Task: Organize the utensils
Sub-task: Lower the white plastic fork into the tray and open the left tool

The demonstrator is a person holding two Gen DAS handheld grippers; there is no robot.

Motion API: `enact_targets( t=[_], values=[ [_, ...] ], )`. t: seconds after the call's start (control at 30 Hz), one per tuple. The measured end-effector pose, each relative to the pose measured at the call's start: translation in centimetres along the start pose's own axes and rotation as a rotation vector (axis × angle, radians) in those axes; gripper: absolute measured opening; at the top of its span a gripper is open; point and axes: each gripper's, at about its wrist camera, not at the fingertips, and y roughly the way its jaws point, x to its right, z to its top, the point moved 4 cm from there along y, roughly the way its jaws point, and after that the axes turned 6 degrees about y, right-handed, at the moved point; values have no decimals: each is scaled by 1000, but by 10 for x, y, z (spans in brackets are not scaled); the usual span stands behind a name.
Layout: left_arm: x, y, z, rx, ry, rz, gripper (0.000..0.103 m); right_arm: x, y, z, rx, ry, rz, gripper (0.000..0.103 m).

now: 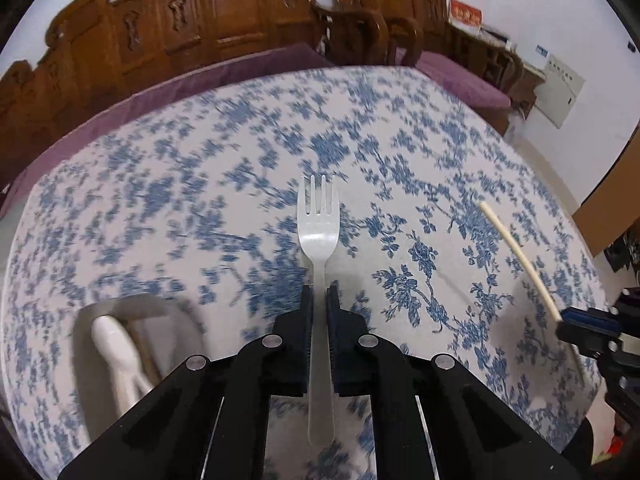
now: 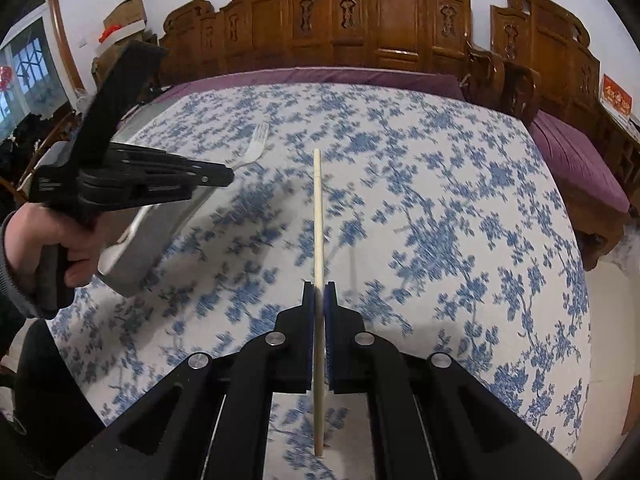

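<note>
Covering the table, a blue-floral tablecloth fronts carved wooden chairs; left gripper clamps a white plastic fork, right gripper a chopstick.

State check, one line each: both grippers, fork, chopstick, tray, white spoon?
left gripper: shut on fork
right gripper: shut on chopstick
fork: held, tines forward
chopstick: held, pointing forward
tray: on table, beside the left hand
white spoon: lying in tray
</note>
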Motion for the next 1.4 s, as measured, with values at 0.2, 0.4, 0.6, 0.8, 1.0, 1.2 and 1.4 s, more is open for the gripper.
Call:
enact_targets(
  t=[0.2,0.4,0.6,0.8,1.0,1.2,1.4],
  values=[
    [-32,-44,-16,37,-29,27,6,-36,-5,16,30,-25,26,6],
    [-63,-69,-34,44,-62,63,6,-71,-3,26,45,-47,57,6],
    [-84,-79,-51,38,-91,82,6,-98,-2,31,47,-72,79,6],
    [-95,-76,-65,22,-116,81,6,-115,-1,34,46,-89,87,6],
    [-110,-53,-84,-29,-163,69,6,-129,4,36,37,-99,98,6],
    [-118,-35,-96,-67,-189,56,6,-137,12,37,22,-102,102,6],
    [-120,-32,-98,-67,-203,51,8,-140,14,39,20,-107,101,6]
  ],
)
